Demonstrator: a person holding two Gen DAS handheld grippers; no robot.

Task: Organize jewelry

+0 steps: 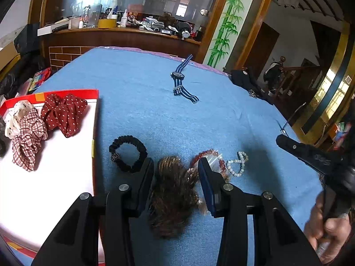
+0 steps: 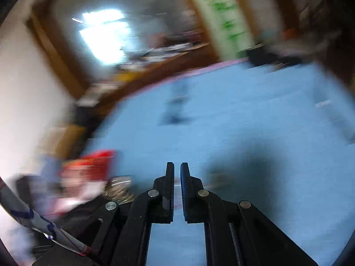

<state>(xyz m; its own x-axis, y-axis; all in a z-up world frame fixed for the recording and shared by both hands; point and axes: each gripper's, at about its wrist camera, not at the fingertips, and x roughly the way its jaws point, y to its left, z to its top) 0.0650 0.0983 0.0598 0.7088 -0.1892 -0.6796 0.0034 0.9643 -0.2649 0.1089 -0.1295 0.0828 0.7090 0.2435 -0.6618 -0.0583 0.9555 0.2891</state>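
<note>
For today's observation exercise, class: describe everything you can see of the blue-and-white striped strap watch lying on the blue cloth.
The blue-and-white striped strap watch has a dark round case set midway along a woven-looking fabric band, navy with pale lengthwise stripes. Small metal keepers cross the band just below the case. It lies flat and unbuckled, stretched out almost straight on the blue cloth, its far end reaching the table's back edge. Nothing else touches it; both grippers are well away. In the right wrist view it is only a blur.

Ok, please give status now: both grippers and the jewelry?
Left gripper fingers around brown scrunchie. Right gripper shut, empty. Bead bracelets, watch lie loose on blue cloth.
</note>
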